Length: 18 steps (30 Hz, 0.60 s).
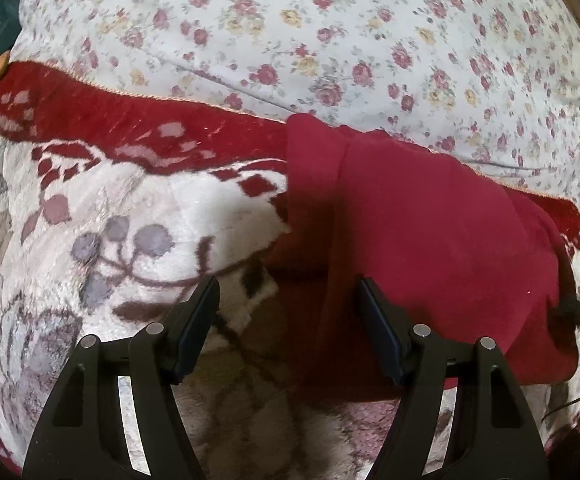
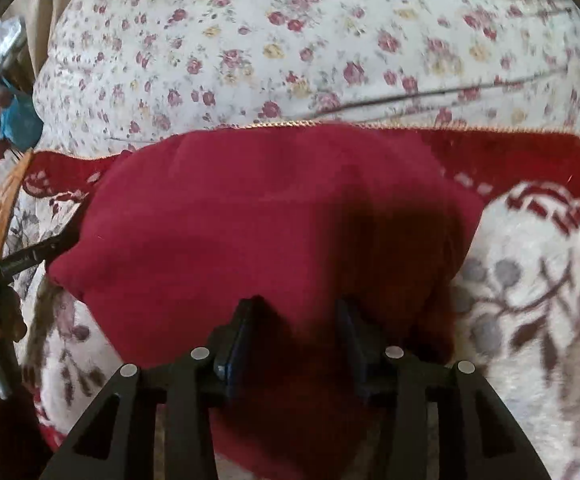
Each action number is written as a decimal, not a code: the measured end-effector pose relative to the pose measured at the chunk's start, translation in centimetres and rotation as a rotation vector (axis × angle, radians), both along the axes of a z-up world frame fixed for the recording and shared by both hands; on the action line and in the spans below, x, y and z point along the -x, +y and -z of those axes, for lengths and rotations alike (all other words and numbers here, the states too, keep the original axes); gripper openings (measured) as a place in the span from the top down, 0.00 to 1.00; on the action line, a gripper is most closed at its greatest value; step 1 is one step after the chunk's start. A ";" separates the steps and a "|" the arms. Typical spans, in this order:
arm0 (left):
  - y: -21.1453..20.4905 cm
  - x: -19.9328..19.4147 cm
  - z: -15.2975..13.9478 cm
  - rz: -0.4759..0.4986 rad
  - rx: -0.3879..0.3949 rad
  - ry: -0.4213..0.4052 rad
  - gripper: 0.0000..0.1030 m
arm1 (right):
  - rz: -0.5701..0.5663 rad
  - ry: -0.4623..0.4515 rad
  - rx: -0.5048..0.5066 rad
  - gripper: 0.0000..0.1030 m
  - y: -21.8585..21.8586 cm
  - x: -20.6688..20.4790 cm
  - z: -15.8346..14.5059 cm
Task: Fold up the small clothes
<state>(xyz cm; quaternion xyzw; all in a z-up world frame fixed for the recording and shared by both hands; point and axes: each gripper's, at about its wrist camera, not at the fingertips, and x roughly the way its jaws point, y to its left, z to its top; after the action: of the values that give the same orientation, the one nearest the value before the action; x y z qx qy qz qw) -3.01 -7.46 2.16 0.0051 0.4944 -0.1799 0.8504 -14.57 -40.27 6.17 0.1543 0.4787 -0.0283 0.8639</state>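
The dark red soft cloth garment (image 2: 266,216) lies on the plush flowered blanket (image 1: 138,208). Left gripper (image 1: 288,296) stands wide and empty; right gripper (image 2: 296,312) is narrower, fabric between its fingers, maybe unpinched. It may pinch the blanket too.

One dark red garment (image 1: 430,232) lies at centre, reaching toward three o'clock in the left wrist view. One plush blanket (image 1: 130,216) with a red border and leaf pattern lies beneath it. One rose-print floral sheet (image 1: 330,40) fills twelve o'clock. Two grippers: left gripper (image 1: 288,292), right gripper (image 2: 296,312).
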 end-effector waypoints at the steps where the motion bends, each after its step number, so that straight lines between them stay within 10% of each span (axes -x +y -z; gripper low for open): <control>1: 0.2 -0.1 0.0 -0.002 0.008 0.006 0.31 | -0.006 -0.037 -0.030 0.59 0.1 -0.4 -0.7; 6: 0.3 -0.2 0.1 0.000 0.019 0.009 0.31 | -0.138 -0.099 -0.126 0.51 4.8 -5.6 -3.0; 18: 0.5 -0.7 0.7 0.019 0.057 0.020 0.31 | -0.249 0.122 -0.264 0.43 14.7 -19.1 3.0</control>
<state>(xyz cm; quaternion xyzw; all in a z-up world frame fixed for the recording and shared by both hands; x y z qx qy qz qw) -2.31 -6.93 1.50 -0.0161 0.4973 -0.2020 0.8436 4.55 -25.57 3.16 0.2038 0.5450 0.1326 0.8025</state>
